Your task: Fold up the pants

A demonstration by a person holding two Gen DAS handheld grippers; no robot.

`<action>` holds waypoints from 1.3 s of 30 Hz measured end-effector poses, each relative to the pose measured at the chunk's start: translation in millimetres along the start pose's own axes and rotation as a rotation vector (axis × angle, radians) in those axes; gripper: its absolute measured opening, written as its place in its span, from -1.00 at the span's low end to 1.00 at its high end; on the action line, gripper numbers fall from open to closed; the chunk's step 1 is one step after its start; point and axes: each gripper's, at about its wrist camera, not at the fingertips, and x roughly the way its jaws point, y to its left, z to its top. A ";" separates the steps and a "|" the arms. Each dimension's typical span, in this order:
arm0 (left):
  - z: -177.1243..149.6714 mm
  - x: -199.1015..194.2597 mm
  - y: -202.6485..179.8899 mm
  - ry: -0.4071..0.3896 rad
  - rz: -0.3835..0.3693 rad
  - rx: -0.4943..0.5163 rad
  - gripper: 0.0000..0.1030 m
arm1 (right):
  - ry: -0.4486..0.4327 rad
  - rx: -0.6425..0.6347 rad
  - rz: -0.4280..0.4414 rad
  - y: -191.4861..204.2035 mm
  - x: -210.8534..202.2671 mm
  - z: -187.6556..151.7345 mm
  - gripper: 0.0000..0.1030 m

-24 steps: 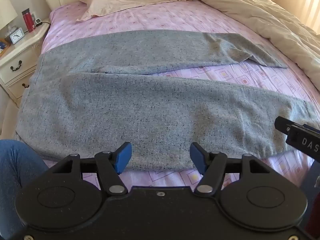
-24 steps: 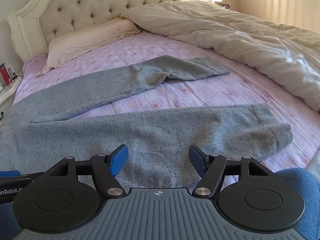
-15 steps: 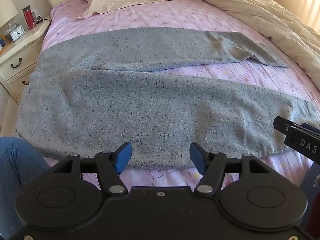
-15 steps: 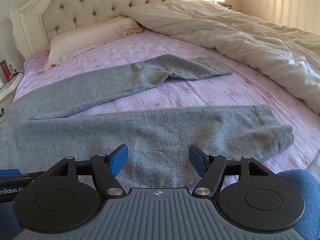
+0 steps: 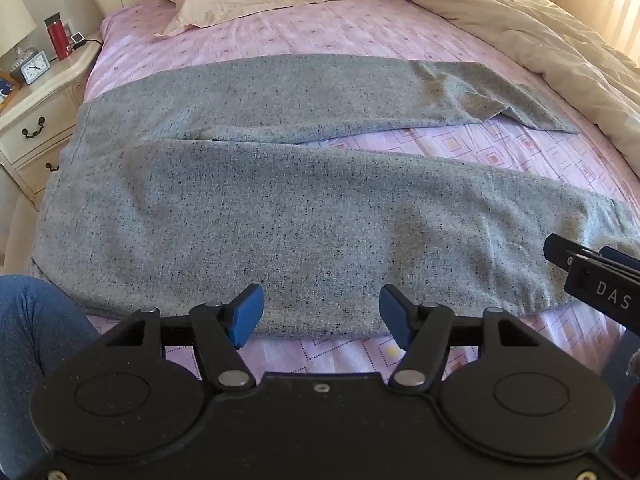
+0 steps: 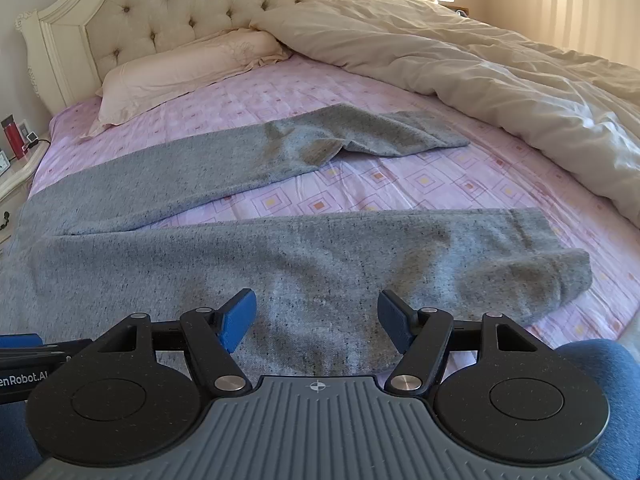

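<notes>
Grey speckled pants [image 5: 304, 216] lie spread flat on the pink bed sheet [image 5: 320, 28], waist at the left, the two legs splayed apart toward the right. They also show in the right wrist view [image 6: 320, 256]. My left gripper [image 5: 322, 312] is open and empty, hovering over the near edge of the near leg. My right gripper [image 6: 318, 318] is open and empty, over the near leg further toward the cuff [image 6: 560, 276]. The far leg's cuff [image 6: 424, 132] is creased and folded over.
A cream duvet [image 6: 500, 64] is bunched on the right side of the bed. A pillow [image 6: 188, 72] lies at the tufted headboard [image 6: 200, 0]. A nightstand [image 5: 36, 108] with a clock, a red bottle and a lamp stands at the left. My knees in jeans [image 5: 32, 352] are at the bed's edge.
Both grippers have moved a little forward and lower toward the near pant leg. Both stayed open. The pants have not moved.
</notes>
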 end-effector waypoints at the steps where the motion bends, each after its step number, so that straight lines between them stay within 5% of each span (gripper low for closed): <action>1: 0.3 -0.1 -0.1 0.000 0.001 0.000 0.29 | -0.001 0.000 0.000 0.1 0.1 -0.1 0.29; 39: -0.3 2.8 -1.5 0.010 0.014 -0.006 0.29 | 0.028 -0.023 -0.002 1.7 6.4 -1.9 0.29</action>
